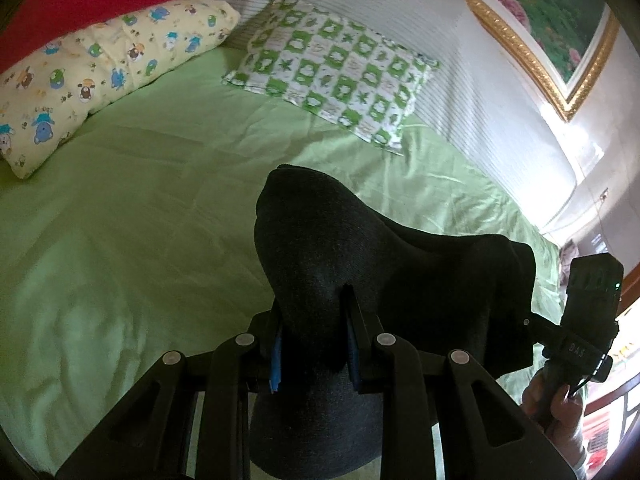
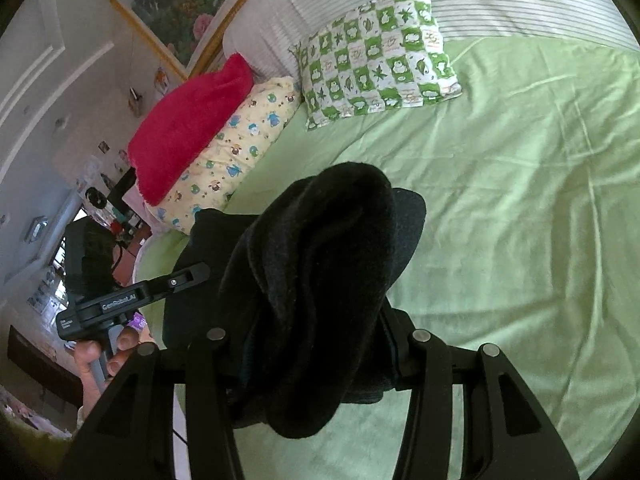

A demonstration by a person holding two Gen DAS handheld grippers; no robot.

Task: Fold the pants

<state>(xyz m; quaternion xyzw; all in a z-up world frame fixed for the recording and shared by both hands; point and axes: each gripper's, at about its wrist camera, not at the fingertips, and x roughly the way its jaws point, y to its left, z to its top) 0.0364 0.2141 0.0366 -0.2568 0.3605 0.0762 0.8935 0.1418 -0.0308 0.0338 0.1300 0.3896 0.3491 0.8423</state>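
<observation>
The dark pants (image 1: 360, 264) hang bunched between both grippers, lifted above the green bed sheet (image 1: 140, 208). My left gripper (image 1: 314, 344) is shut on a fold of the pants; cloth drapes over and between its fingers. My right gripper (image 2: 316, 344) is shut on another bunch of the pants (image 2: 320, 264), which covers its fingertips. The right gripper shows at the right edge of the left wrist view (image 1: 576, 320), held by a hand. The left gripper shows at the left of the right wrist view (image 2: 132, 300), also hand-held.
A green-and-white checked pillow (image 1: 336, 72) and a yellow cartoon-print pillow (image 1: 100, 72) lie at the head of the bed. A red blanket (image 2: 188, 120) rests on the yellow pillow. A white striped headboard (image 1: 460, 64) and a gold-framed picture (image 1: 552, 20) stand behind.
</observation>
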